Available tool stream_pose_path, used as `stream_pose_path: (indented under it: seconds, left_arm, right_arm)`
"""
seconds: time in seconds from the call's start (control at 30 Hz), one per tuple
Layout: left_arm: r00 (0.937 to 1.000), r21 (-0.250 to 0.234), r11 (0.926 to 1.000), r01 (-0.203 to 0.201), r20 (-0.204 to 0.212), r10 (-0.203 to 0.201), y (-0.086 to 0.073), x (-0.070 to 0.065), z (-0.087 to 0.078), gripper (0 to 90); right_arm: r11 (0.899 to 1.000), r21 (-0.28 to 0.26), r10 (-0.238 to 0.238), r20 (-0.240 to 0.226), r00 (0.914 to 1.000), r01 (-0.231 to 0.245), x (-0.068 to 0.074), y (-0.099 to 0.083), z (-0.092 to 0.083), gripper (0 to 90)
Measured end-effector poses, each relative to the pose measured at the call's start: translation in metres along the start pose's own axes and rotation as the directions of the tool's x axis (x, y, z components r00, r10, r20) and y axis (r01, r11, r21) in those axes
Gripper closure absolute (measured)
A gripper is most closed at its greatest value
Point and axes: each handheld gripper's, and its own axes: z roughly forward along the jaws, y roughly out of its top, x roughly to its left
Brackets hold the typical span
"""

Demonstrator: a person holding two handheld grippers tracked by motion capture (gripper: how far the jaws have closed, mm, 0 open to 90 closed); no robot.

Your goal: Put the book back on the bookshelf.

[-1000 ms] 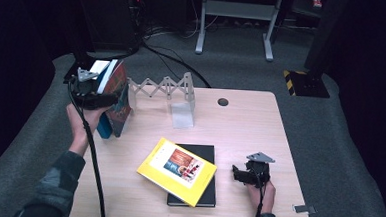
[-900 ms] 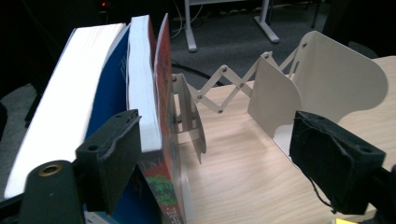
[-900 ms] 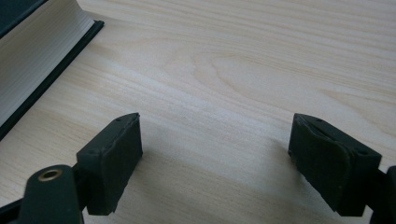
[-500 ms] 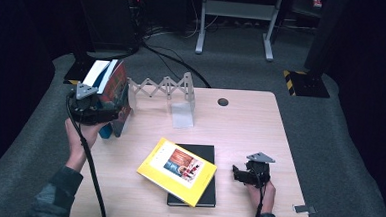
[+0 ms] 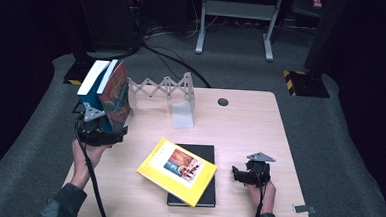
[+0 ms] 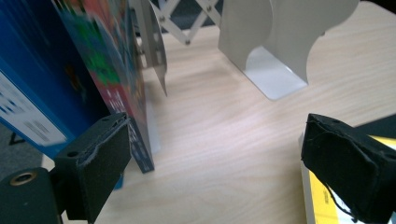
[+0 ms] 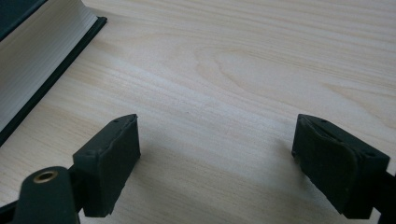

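Over at the table's left edge, two books stand leaning: a blue book on the outside and a colourful book against it, propped at the left end of the expanding metal book rack. The left gripper sits low on the table, right at the foot of those books. Its jaws have just been opening, and they stand wide apart now, released, with nothing pressed between them. In the left gripper view, the colourful book tilts just off the left jaw, its bottom corner resting on the wood right beside that jaw's pad, while the blue book leans behind it. The gap between the jaws shows bare table, and the white bookend stands beyond.

On the other side, the right gripper rests on the table near the front edge, jaws spread, gripping nothing. It lies just to the right of the black book, which lies flat with a yellow book skewed on top. The right gripper view shows the black book off to the left, clear of the jaws.
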Motion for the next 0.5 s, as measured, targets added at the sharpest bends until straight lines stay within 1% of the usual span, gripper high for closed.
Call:
stream_pose_path:
  seconds: [0.07,0.1,0.13,0.17,0.2,0.3,0.37,0.43,0.47,0.5]
  left_arm:
    - [0.9999,0.028,0.9996,-0.004,0.015,0.003,-0.008,-0.002,0.005,6.6]
    - [0.9999,0.032,0.9995,-0.001,0.016,0.001,-0.012,-0.003,0.006,5.3]
    - [0.9997,0.04,0.9992,0.001,0.026,-0.002,-0.016,-0.004,0.007,4.7]
    - [0.9997,0.044,0.999,-0.001,0.026,0.0,-0.019,-0.005,0.009,4.6]
    - [0.9996,0.061,0.998,-0.013,0.028,0.011,-0.023,-0.007,0.011,4.3]
    - [0.999,0.078,0.9969,-0.013,0.044,0.009,-0.03,-0.012,0.016,2.7]
    - [0.9982,0.088,0.996,-0.013,0.06,0.008,-0.035,-0.015,0.018,2.4]
    - [0.9975,0.096,0.9954,-0.01,0.071,0.003,-0.042,-0.02,0.021,2.2]
    - [0.9965,0.106,0.9943,-0.011,0.083,0.002,-0.045,-0.022,0.023,2.2]
    - [0.9961,0.107,0.9941,-0.013,0.088,0.003,-0.048,-0.024,0.024,1.9]
  right_arm:
    - [1.0,0.005,0.018,-0.006,0.9998,-0.018,0.001,0.001,0.0,11.9]
    - [1.0,0.011,0.027,-0.019,0.9995,-0.027,0.001,0.001,0.0,10.9]
    - [1.0,0.02,0.015,-0.025,0.9996,-0.014,0.0,0.002,-0.001,10.1]
    - [0.999,0.024,0.025,-0.038,0.999,-0.024,0.002,0.003,-0.002,10.1]
    - [0.999,0.027,0.027,-0.054,0.9982,-0.025,0.002,0.004,-0.003,9.8]
    - [0.999,-0.011,0.031,-0.108,0.9937,-0.033,0.01,0.015,-0.014,10.2]
    - [0.998,-0.051,0.015,-0.136,0.9906,-0.022,0.018,0.025,-0.021,11.1]
    - [0.997,-0.072,-0.01,-0.176,0.9843,-0.003,0.029,0.037,-0.028,12.9]
    - [0.997,-0.078,-0.017,-0.195,0.9807,0.002,0.036,0.042,-0.031,13.6]
    - [0.996,-0.082,-0.044,-0.216,0.9755,0.026,0.043,0.047,-0.032,13.9]
